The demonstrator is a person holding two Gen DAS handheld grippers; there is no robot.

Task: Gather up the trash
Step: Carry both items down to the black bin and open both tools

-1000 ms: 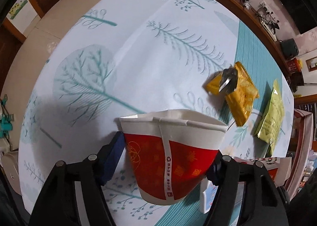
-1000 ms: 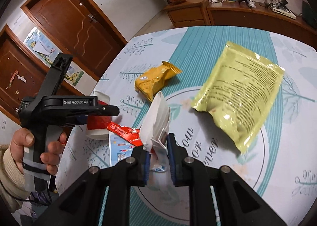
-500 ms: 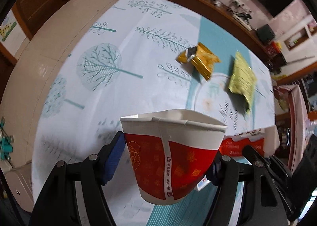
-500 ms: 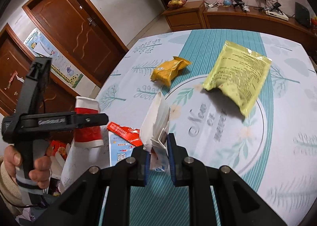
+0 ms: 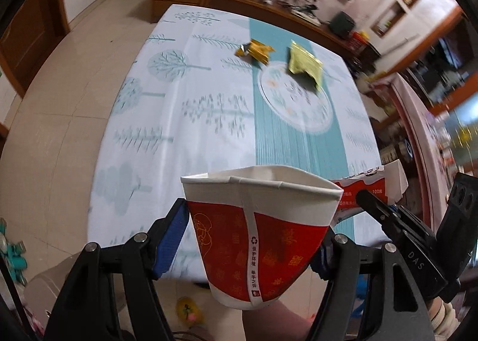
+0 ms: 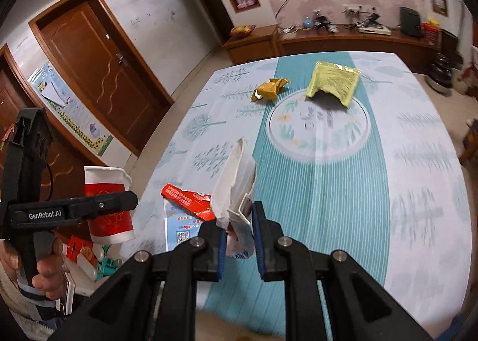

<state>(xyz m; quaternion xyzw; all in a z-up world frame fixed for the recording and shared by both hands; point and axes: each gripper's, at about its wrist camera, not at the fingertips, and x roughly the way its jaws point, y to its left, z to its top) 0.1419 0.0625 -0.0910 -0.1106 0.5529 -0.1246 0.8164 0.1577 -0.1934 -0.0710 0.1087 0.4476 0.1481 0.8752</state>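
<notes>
At the bottom of my left wrist view, the left gripper (image 5: 254,239) clamps a red and white paper cup (image 5: 258,239) between its blue pads, the cup's rim squashed out of round; its base hides whatever lies directly below. In my right wrist view, the right gripper (image 6: 237,236) is pinched tight on a crumpled white carton (image 6: 234,188) with a red printed flap, though I cannot read its label and the pads hide its lower part. Only the right view shows the hand (image 6: 44,266) at lower left gripping the left tool, with the cup beside it. Only the left view shows the right tool's black body cut off at the right edge. Farther up, on the tablecloth (image 6: 328,191) with its teal stripe and tree prints, an orange wrapper (image 6: 269,88) lies near a yellow-green packet (image 6: 334,82), apart from each other, both smeared by blur in the left view. Beyond are a tiled floor, brown wooden doors (image 6: 98,66) at upper left, and a long wooden sideboard (image 6: 343,39) cluttered with small items I cannot identify.
</notes>
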